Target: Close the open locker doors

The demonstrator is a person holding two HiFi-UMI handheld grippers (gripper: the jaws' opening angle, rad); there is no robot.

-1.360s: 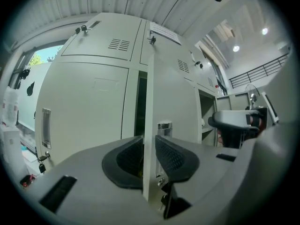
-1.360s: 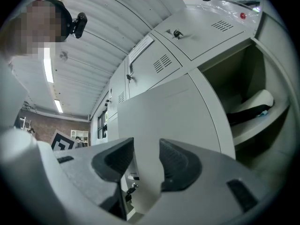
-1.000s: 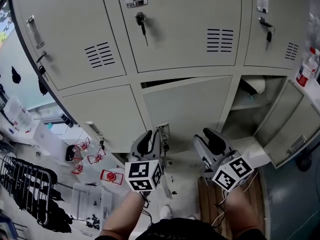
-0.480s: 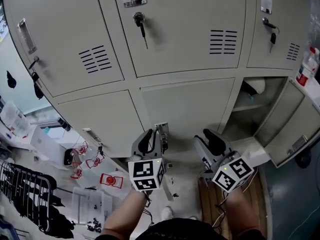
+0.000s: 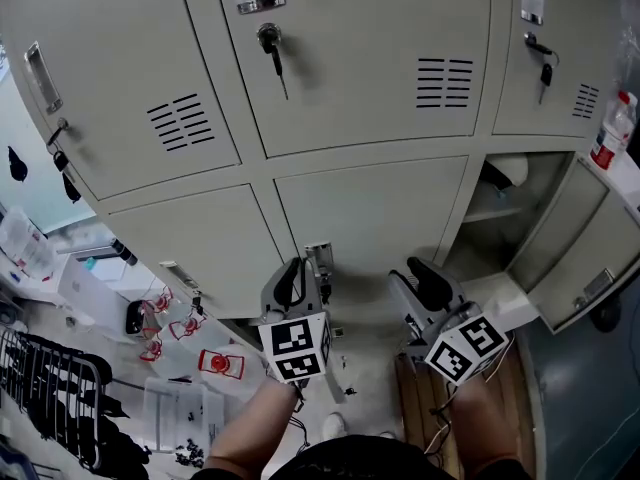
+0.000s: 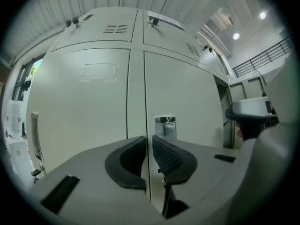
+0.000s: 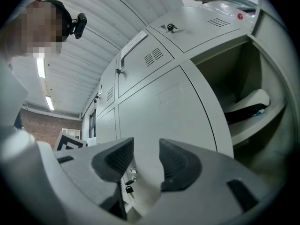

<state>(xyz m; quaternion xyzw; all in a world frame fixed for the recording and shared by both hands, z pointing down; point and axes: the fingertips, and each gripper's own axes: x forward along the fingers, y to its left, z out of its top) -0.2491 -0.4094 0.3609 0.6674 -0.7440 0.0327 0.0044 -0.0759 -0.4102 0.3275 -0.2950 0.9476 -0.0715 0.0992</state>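
The locker bank [image 5: 360, 148] fills the head view with six doors, three above and three below. Five lie flush with the frame, among them the lower middle door [image 5: 370, 208], so that part of the job looks done. One remains: the lower right door [image 5: 590, 258] hangs swung out to the right, baring its compartment [image 5: 480, 238], where a white thing [image 5: 515, 171] sits on a shelf. Two tools are in play. The left tool [image 5: 297, 280] sits just before the middle door's handle [image 6: 165, 125], its jaws closing to a slit with nothing between them. The right tool [image 5: 420, 283] points toward the open compartment, jaws spread and empty.
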